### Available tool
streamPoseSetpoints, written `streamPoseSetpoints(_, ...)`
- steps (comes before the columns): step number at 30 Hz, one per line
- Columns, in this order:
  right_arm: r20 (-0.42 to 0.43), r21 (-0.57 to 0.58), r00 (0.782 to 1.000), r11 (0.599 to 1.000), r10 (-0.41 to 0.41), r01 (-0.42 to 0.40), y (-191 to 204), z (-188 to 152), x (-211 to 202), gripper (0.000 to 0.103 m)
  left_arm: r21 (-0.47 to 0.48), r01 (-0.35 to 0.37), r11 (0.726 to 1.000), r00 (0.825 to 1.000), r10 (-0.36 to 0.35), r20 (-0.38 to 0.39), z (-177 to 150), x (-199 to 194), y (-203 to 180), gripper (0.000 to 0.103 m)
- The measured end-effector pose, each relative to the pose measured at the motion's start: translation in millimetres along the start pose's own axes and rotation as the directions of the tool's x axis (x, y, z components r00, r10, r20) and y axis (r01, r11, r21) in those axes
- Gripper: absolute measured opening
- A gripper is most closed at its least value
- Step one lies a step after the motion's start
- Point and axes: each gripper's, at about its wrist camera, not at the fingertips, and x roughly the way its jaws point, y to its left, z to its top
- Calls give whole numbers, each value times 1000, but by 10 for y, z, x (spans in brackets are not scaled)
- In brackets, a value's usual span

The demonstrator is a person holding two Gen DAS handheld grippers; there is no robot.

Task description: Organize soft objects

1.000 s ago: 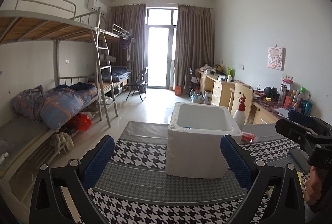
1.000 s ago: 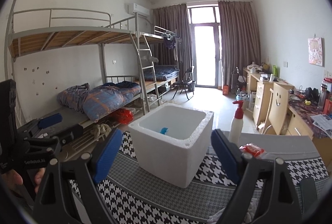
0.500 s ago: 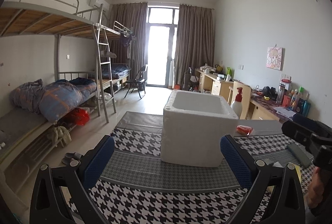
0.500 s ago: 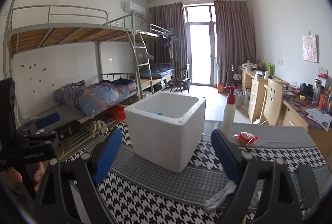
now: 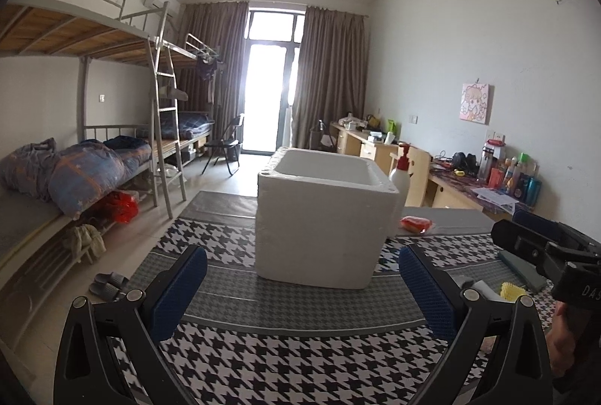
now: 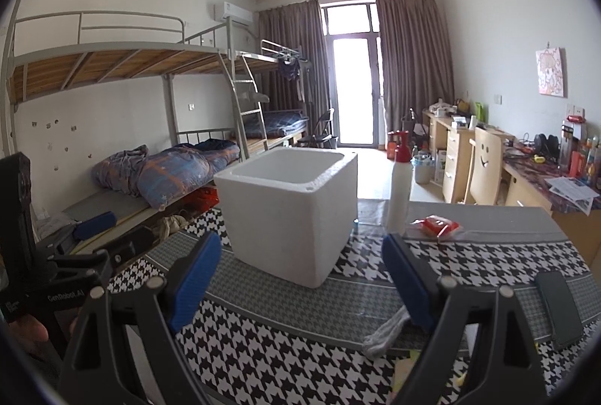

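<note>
A white foam box (image 5: 323,217) stands on the houndstooth tablecloth (image 5: 263,360); it also shows in the right wrist view (image 6: 289,209). Its inside is hidden from here. My left gripper (image 5: 300,288) is open and empty, in front of the box. My right gripper (image 6: 300,277) is open and empty, also in front of the box. A grey-white sock (image 6: 387,331) lies by the right gripper's right finger. A yellow soft item (image 5: 512,290) lies at the table's right. A red packet (image 6: 439,226) lies behind the box's right side.
A white spray bottle with a red top (image 6: 400,187) stands right of the box. A dark phone (image 6: 559,307) lies at the right. The other gripper shows in each view: the right one (image 5: 548,251), the left one (image 6: 75,254). Bunk beds on the left, desks on the right.
Both grippers have dropped lower and drawn back a little, so the box's inside and the blue item in it have gone out of sight. Both stay open.
</note>
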Motion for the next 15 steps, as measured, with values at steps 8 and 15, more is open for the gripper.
streamPoseSetpoints(8, -6, 22, 997, 997, -79, 79, -111, -143, -124, 90, 36, 76, 996, 997, -76, -21, -99, 91, -259, 102)
streamPoseSetpoints(15, -15, 71, 988, 985, -154, 154, -304, -258, -265, 90, 54, 130, 990, 991, -128, -45, -156, 156, -431, 102)
